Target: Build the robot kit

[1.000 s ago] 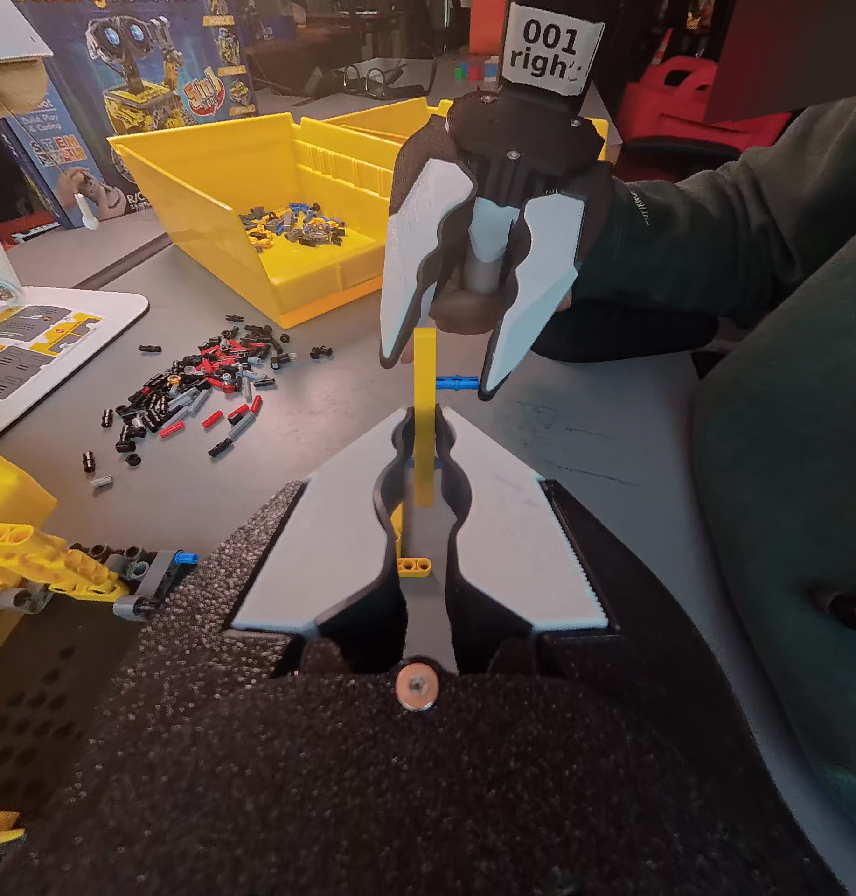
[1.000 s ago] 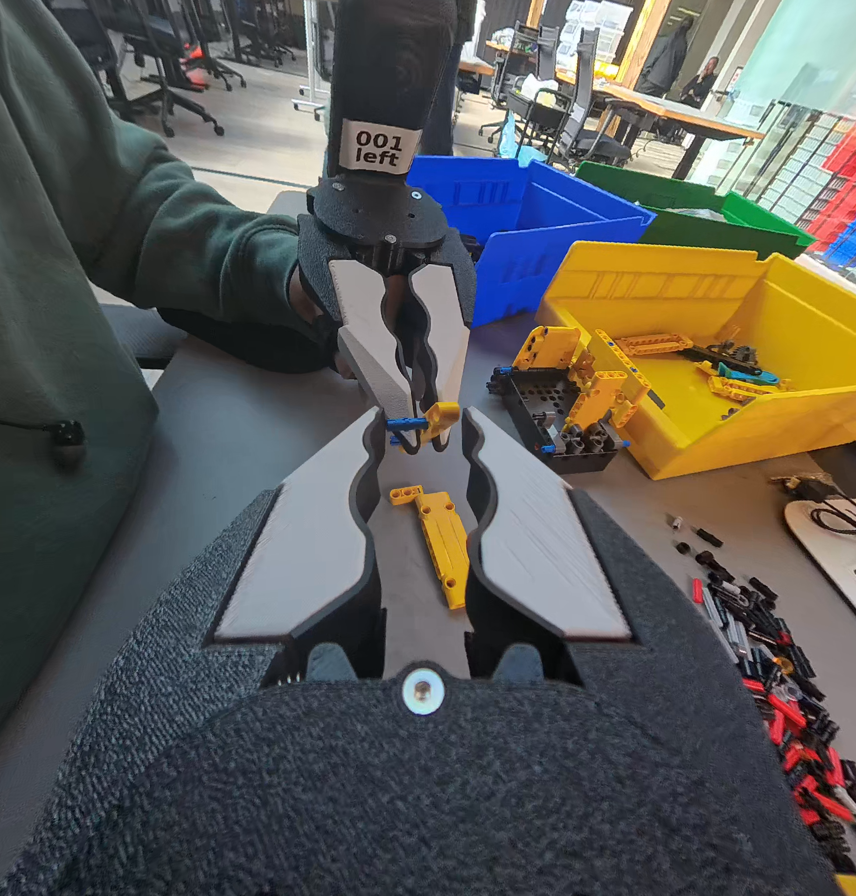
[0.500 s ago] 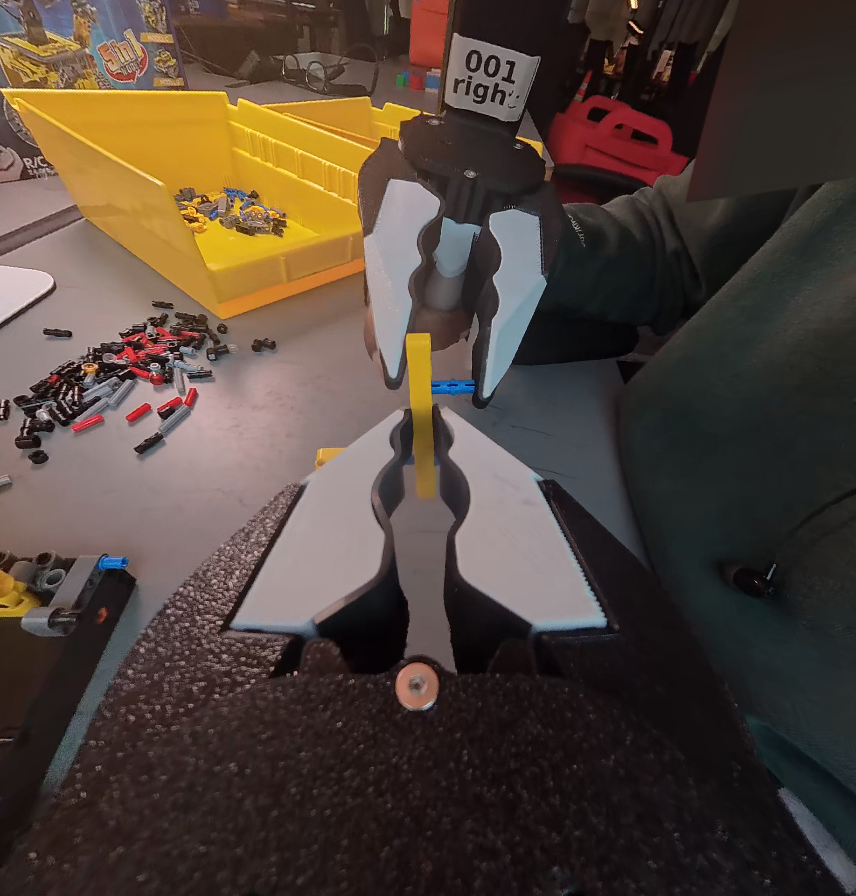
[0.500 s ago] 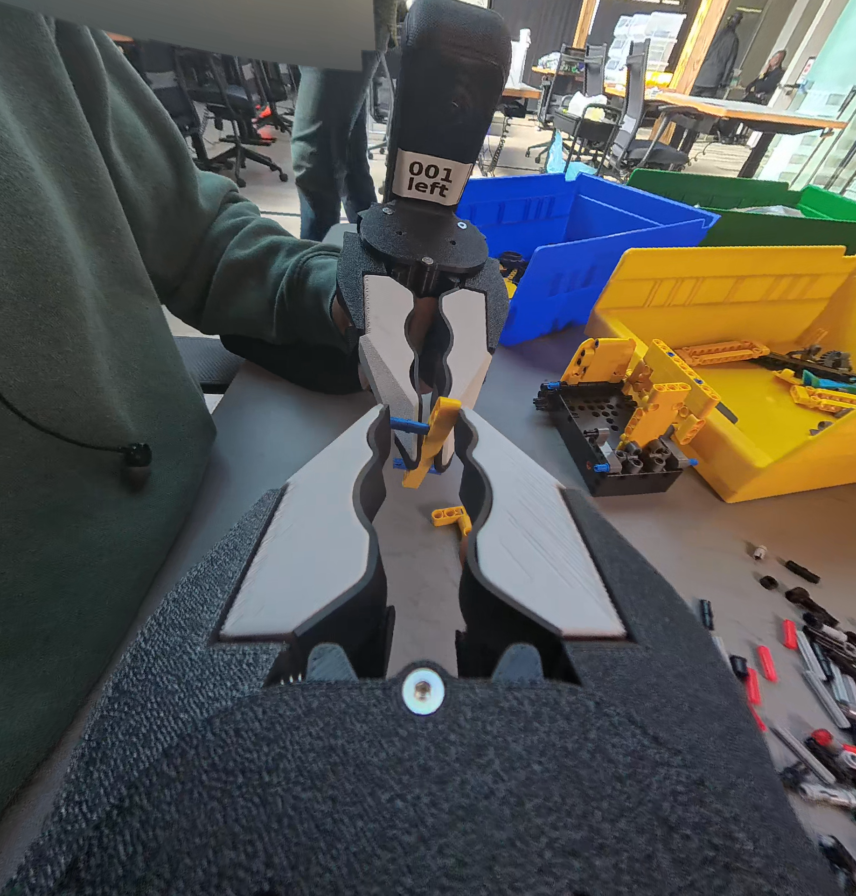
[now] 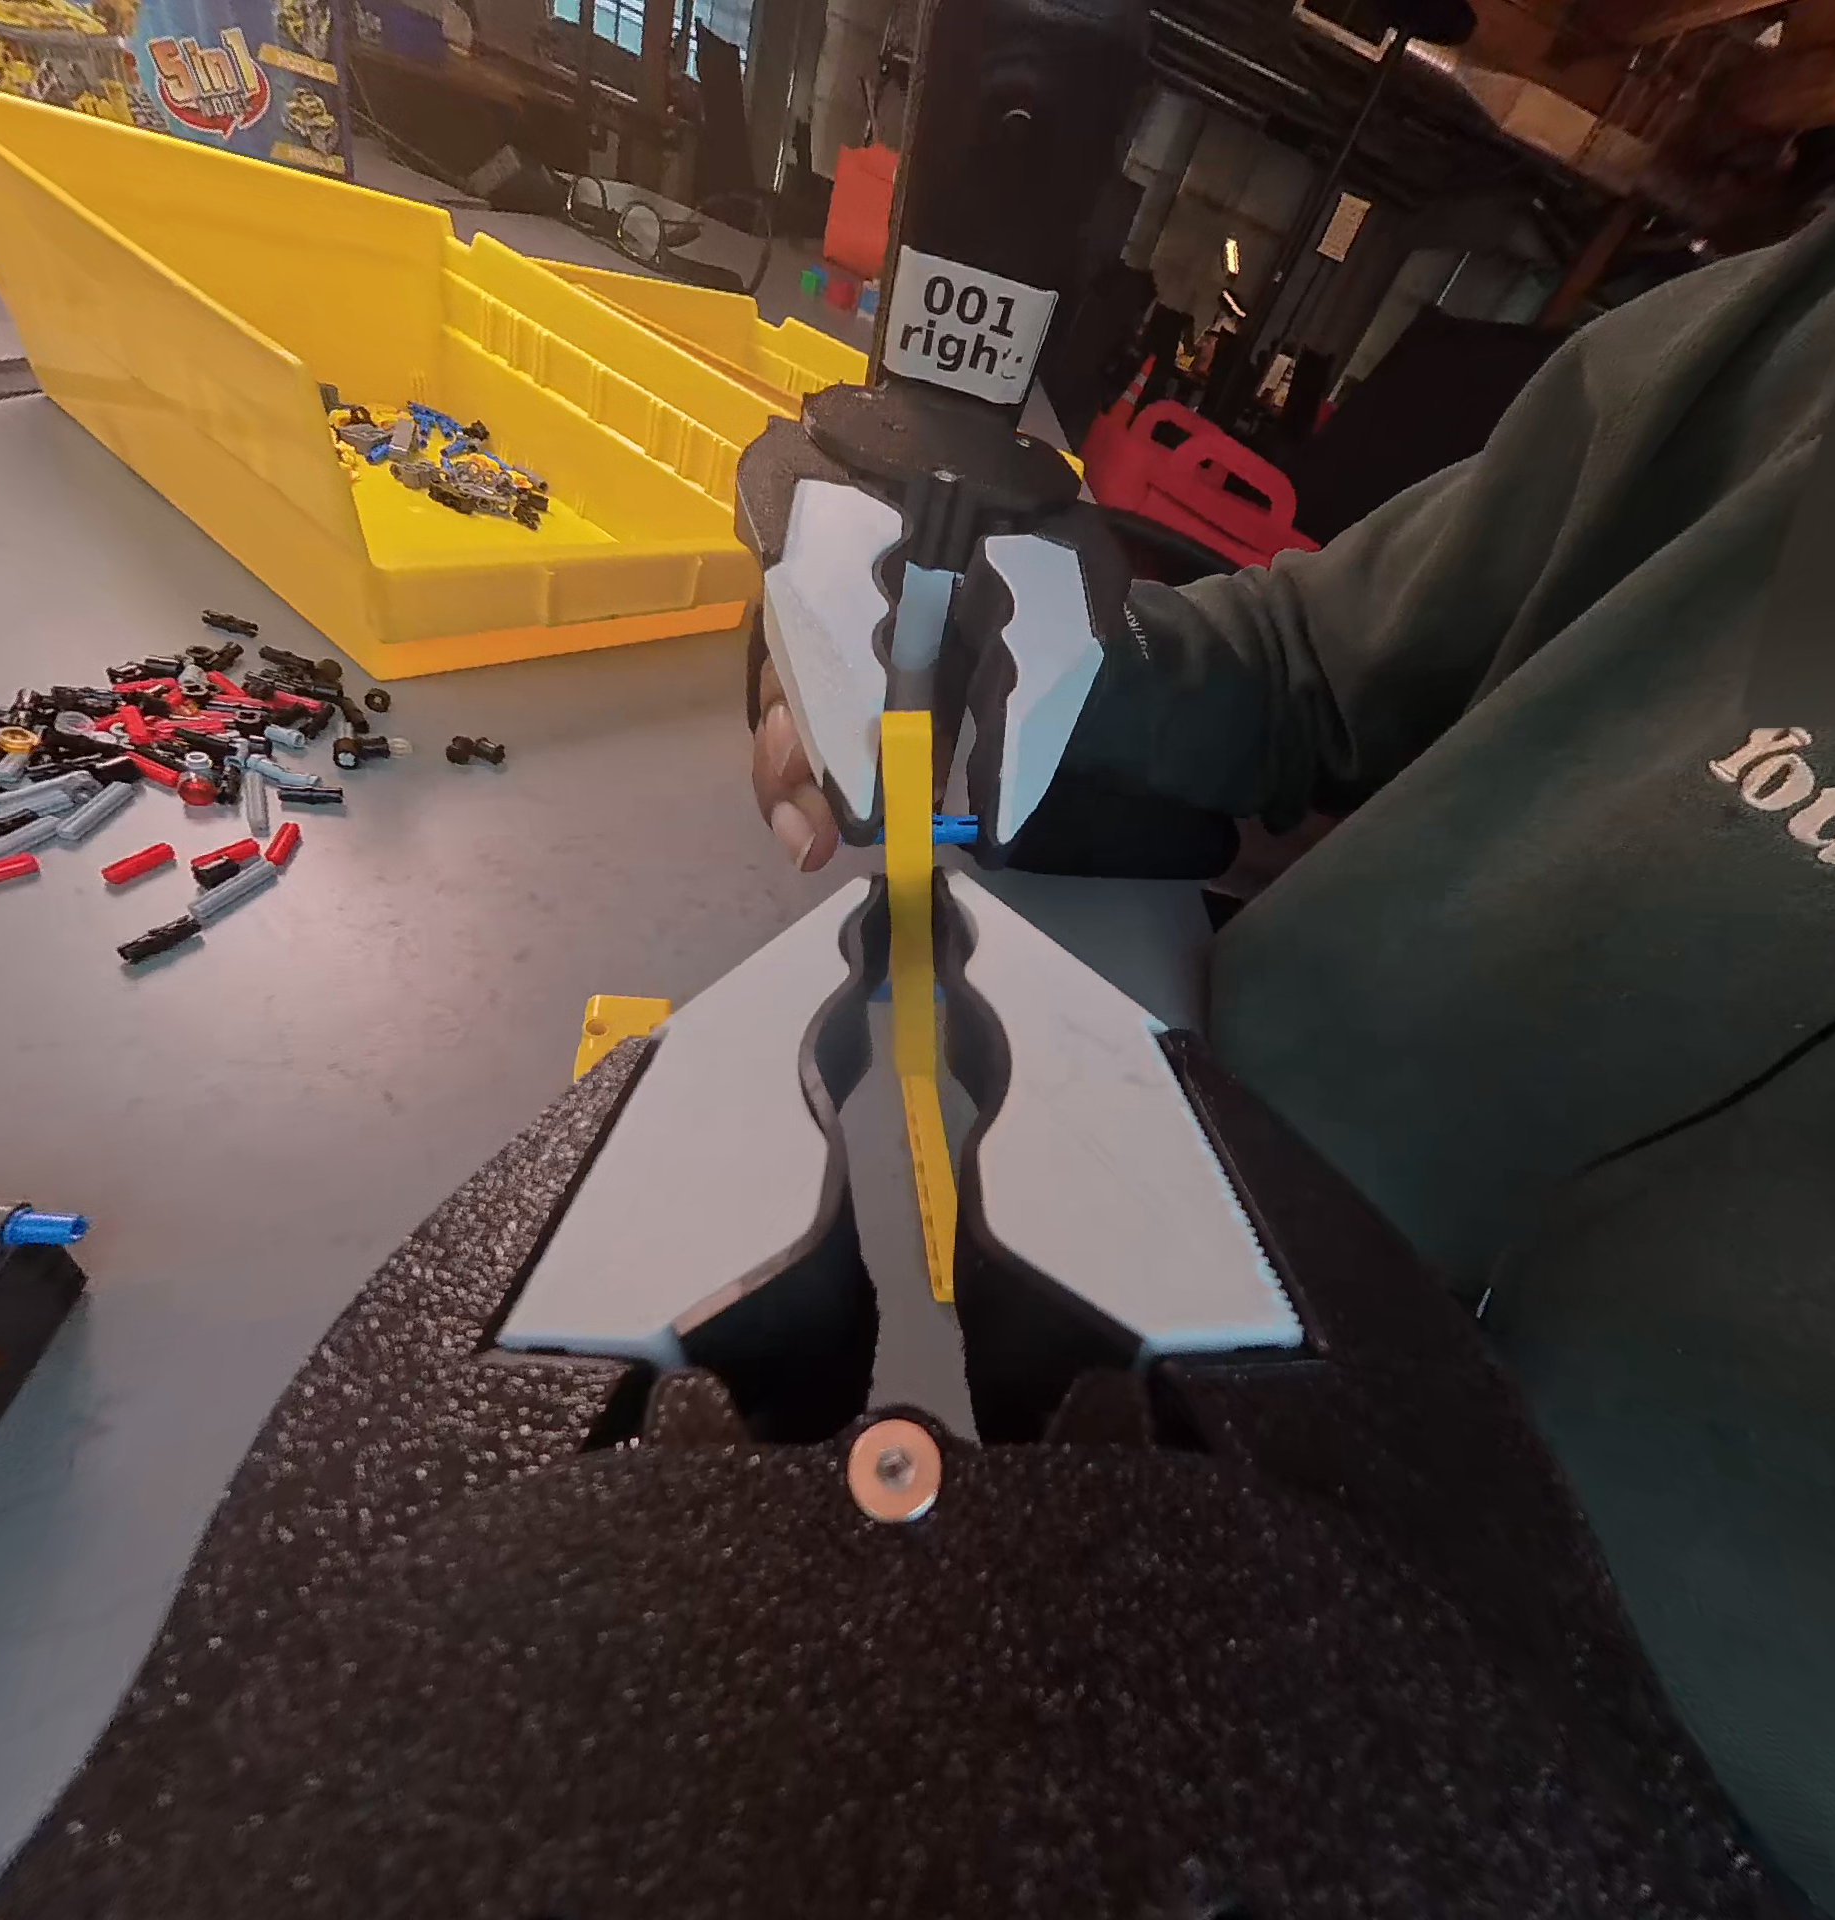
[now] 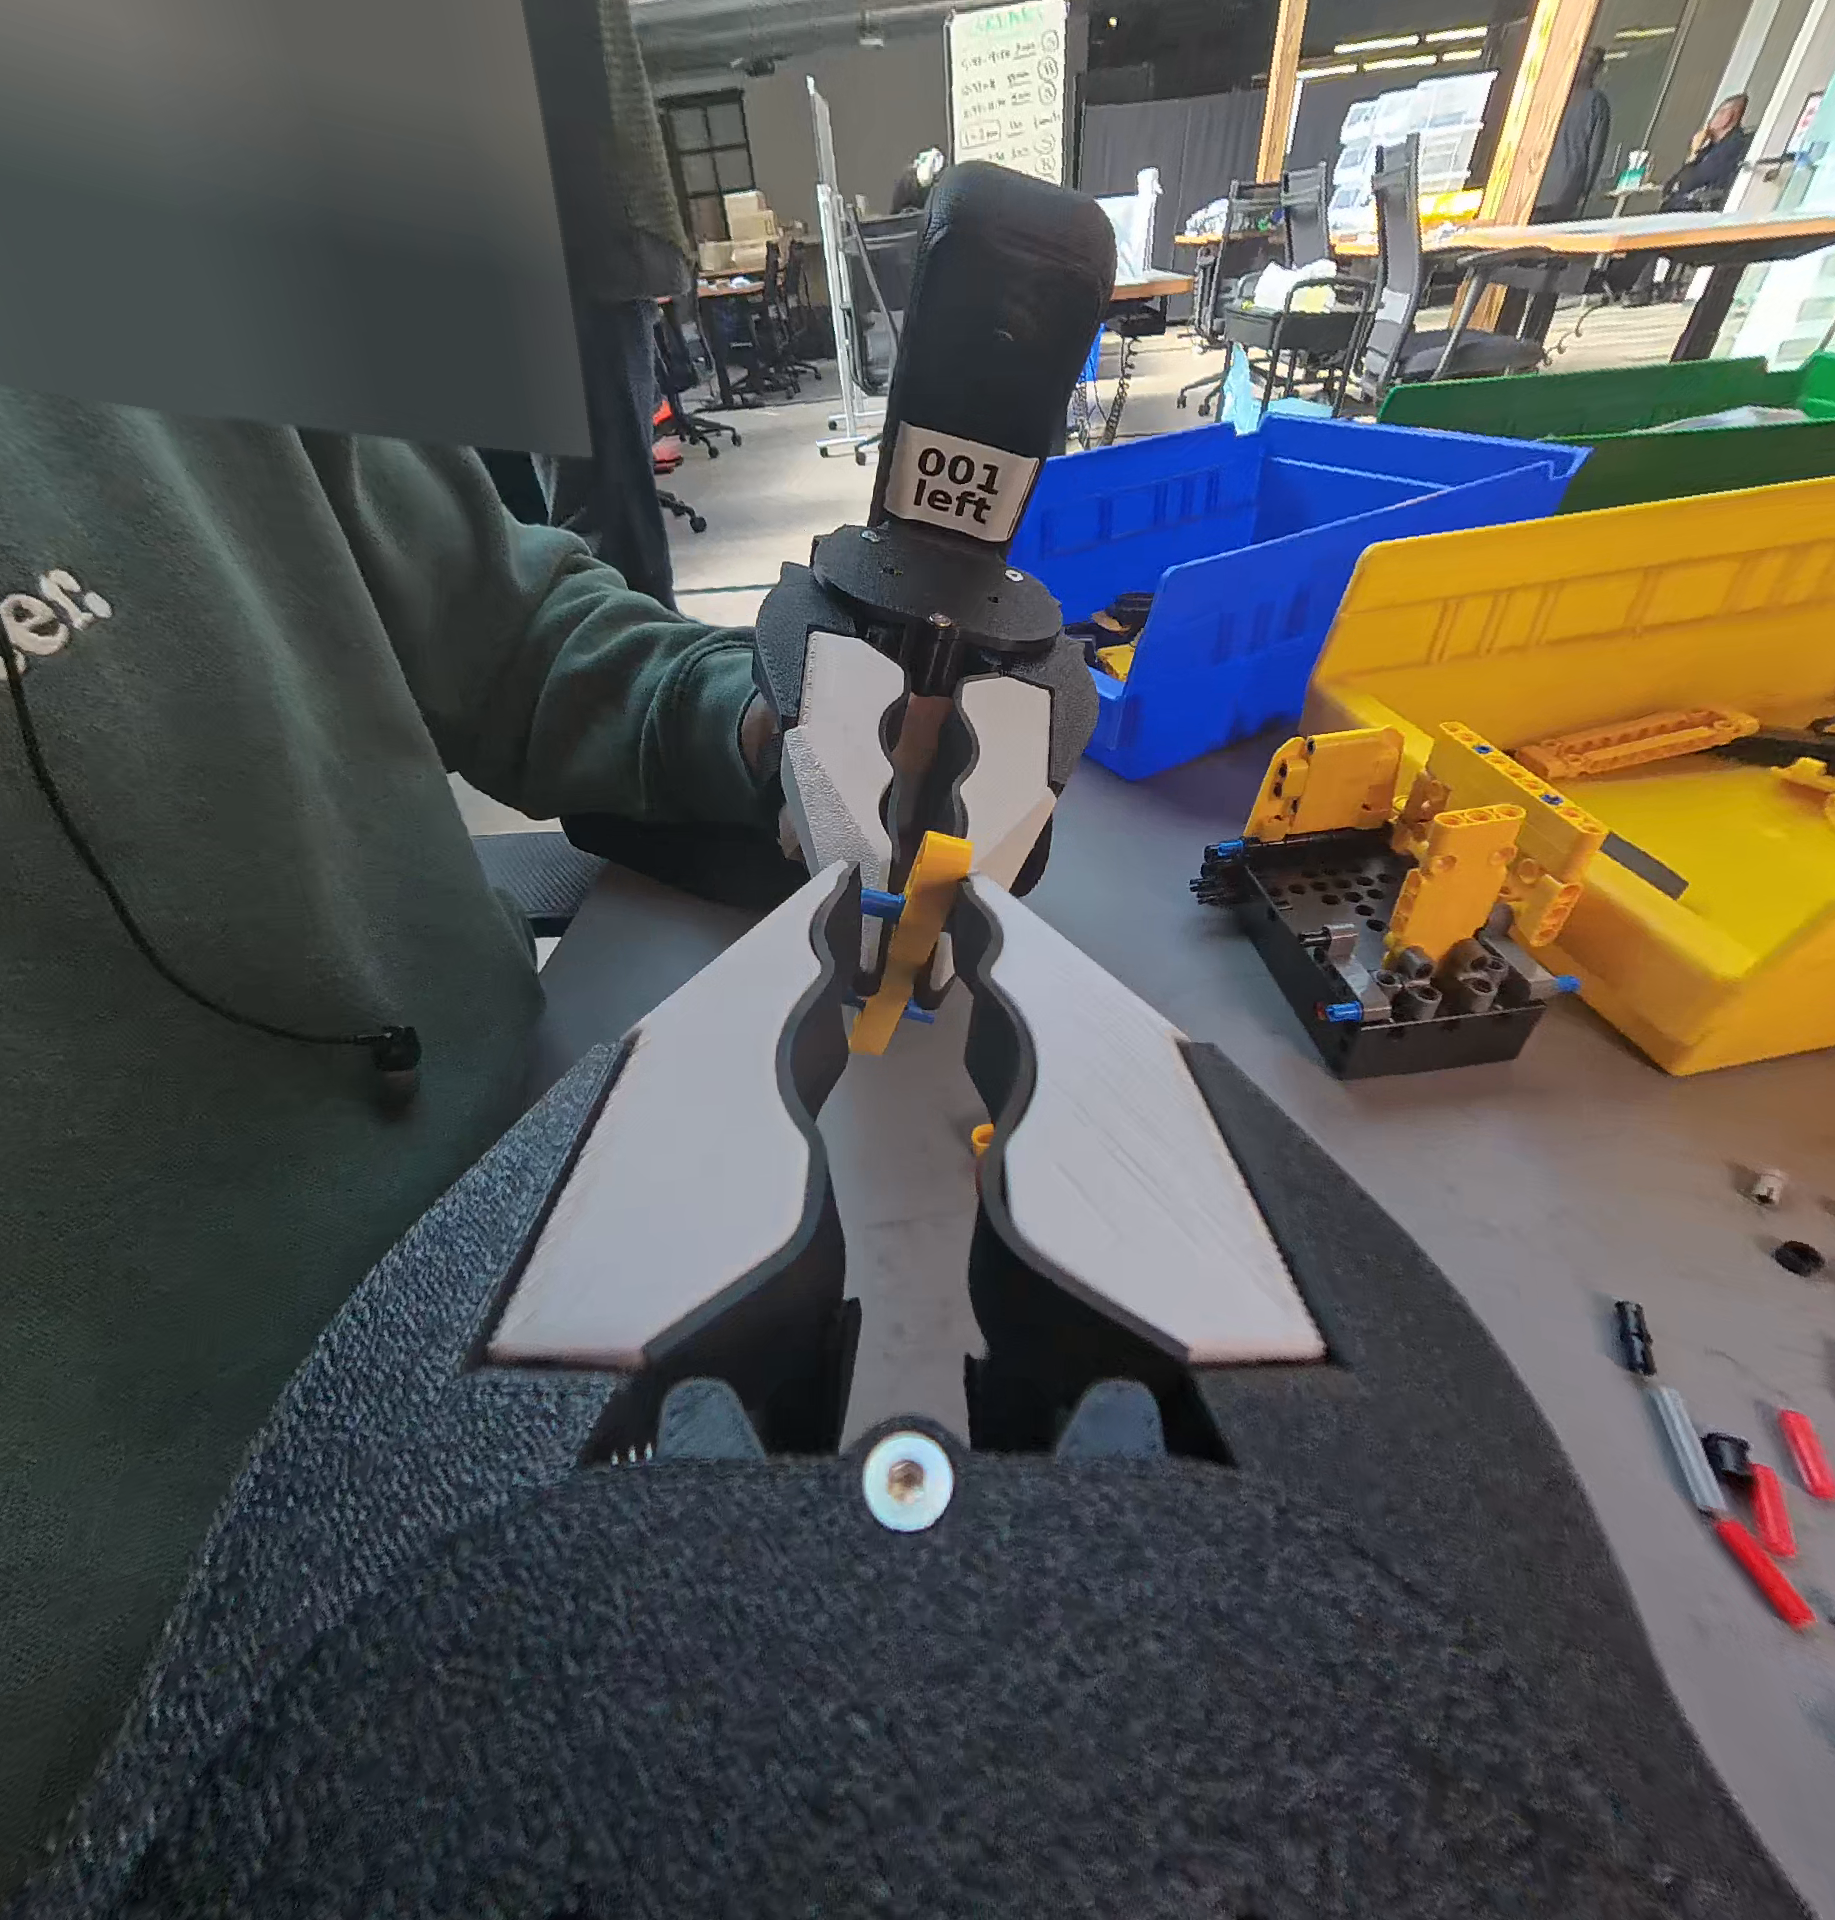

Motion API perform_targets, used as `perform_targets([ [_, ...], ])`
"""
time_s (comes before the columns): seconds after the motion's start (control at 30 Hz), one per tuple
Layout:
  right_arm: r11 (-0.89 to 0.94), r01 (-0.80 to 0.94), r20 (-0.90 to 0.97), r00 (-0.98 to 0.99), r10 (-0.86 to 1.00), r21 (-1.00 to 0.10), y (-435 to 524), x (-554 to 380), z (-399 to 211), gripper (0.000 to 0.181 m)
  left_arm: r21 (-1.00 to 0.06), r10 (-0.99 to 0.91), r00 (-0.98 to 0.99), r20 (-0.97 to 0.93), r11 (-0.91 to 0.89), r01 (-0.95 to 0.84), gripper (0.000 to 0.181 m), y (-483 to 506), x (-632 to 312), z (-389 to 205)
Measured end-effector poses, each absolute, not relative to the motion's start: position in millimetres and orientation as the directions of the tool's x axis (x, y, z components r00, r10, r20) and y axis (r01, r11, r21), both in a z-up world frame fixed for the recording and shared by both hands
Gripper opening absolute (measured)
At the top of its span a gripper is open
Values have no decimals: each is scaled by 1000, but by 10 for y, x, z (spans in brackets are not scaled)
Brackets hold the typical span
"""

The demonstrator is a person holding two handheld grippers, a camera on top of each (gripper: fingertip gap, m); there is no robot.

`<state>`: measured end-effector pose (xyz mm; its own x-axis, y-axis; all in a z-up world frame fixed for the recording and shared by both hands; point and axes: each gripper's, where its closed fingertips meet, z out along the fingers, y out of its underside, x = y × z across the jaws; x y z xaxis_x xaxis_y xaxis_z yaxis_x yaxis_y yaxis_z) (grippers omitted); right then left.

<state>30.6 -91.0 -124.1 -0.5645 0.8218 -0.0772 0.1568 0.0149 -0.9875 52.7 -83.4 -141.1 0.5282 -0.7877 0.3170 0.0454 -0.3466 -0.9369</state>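
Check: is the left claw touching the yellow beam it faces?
Touching. In the left wrist view the left claw is pinched shut on the yellow beam, which stands upright between its fingertips; no gap shows either side.

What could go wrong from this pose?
1. The left gripper pinches the yellow beam only on its thin edges; it may twist or slip.
2. The right gripper tips straddle the blue pin; the pin could pop out and fall.
3. The two grippers nearly touch; their tips may collide.
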Motion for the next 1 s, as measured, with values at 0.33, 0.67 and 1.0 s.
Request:
perform_targets([
  [0.33,354,171,231,-493,838,-919,-831,314,-1365,27,-934,-745,666,-41,-209,-291,6,-753,415,-1600],
  [0.67,555,245,389,-496,776,-795,-793,300,-1593,20,-864,-714,673,-194,-201,-462,6,-715,375,-1779],
  [1.0,468,300,281,-500,820,-832,-802,266,-1698,18,-866,-729,672,-132,-245,-436,6,-733,339,-1876],
])
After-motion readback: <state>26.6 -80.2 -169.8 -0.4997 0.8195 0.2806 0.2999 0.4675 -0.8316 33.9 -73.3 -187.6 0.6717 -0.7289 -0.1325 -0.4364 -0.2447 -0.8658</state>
